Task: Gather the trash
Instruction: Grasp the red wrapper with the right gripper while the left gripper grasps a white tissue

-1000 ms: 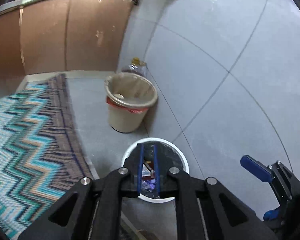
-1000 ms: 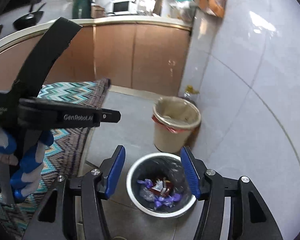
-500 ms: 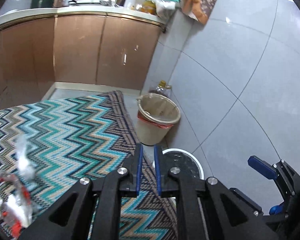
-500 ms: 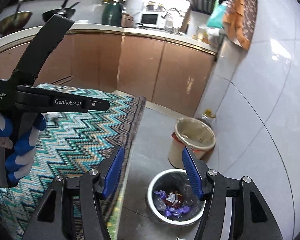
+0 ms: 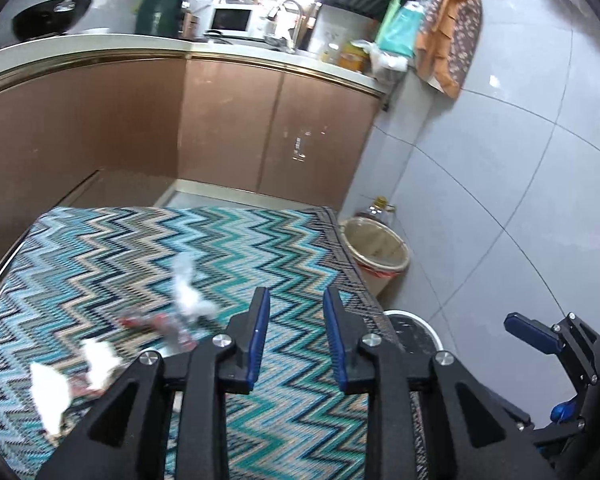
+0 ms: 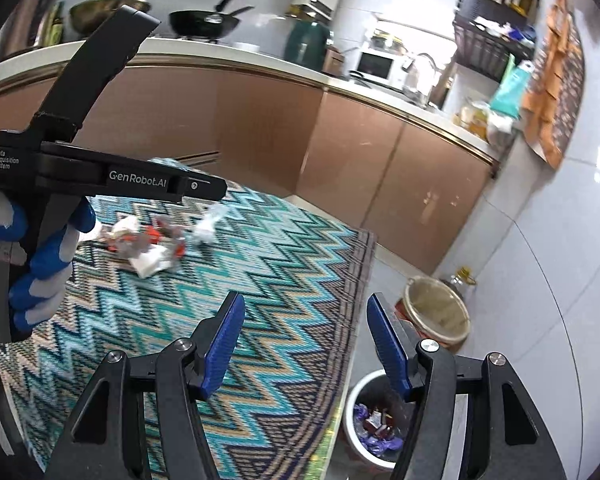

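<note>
- Most of the patterned bench [image 5: 284, 248] is bare zigzag cloth; it fills both wrist views and carries the trash that is left.
- Two bins stand on the floor off the bench's far corner: a tan bin [image 6: 436, 308] with a red-edged liner against the tiled wall, and nearer, a white-rimmed bin [image 6: 374, 424].
- One load already lies in the white-rimmed bin: purple and red wrappers [image 6: 376, 432] rest at its bottom, so part of the collecting looks done.
- Several pieces of trash [image 6: 152, 246] remain on the bench, white crumpled scraps mixed with red-and-clear wrappers, with one pale twist [image 5: 186, 292] a little apart from the heap.
- Left gripper [image 5: 294, 340]: its blue-lined fingers are spreading apart, nothing between them, aimed across the cloth just beside the scraps; a gloved hand [image 6: 40, 264] holds it.
- Right gripper [image 6: 306, 344]: fingers stand wide apart and empty, over the bench edge near the bins.
- Judgement: the task is partway through; the next pick is the heap on the cloth, then a carry to the bin.
</note>
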A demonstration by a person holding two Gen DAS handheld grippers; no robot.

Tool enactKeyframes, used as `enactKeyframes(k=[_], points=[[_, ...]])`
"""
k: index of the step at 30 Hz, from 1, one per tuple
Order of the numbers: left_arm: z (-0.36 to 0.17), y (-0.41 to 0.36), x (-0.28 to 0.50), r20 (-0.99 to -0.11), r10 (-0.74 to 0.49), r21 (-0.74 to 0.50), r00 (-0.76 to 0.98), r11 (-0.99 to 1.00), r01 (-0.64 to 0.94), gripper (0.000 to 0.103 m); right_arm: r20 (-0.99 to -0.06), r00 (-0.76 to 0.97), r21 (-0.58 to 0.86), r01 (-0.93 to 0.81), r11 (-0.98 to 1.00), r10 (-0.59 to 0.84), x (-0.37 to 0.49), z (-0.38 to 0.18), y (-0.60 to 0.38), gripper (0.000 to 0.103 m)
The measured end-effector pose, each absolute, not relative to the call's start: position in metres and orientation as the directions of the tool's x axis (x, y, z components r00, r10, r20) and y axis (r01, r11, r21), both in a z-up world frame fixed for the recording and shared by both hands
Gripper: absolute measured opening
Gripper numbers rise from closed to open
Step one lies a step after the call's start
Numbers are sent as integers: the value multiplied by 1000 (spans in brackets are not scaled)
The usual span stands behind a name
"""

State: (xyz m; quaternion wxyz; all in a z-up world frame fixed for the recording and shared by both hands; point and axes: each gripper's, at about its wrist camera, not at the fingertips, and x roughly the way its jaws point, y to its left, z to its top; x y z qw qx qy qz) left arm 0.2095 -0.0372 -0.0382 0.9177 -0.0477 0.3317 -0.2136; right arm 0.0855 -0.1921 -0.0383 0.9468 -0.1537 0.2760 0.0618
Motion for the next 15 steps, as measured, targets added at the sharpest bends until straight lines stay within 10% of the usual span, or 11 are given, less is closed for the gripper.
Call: enactKeyframes(k=[8,15], points=[[-44,43,186,-588,-325,-213,741,946,245,26,-541,837,-260,-259,930,82,80,-32,-159,63],[-76,144,168,-647,-162,-164,745,984,71,32,-620,726,32,-357,934,299,125,-53,-159,63]])
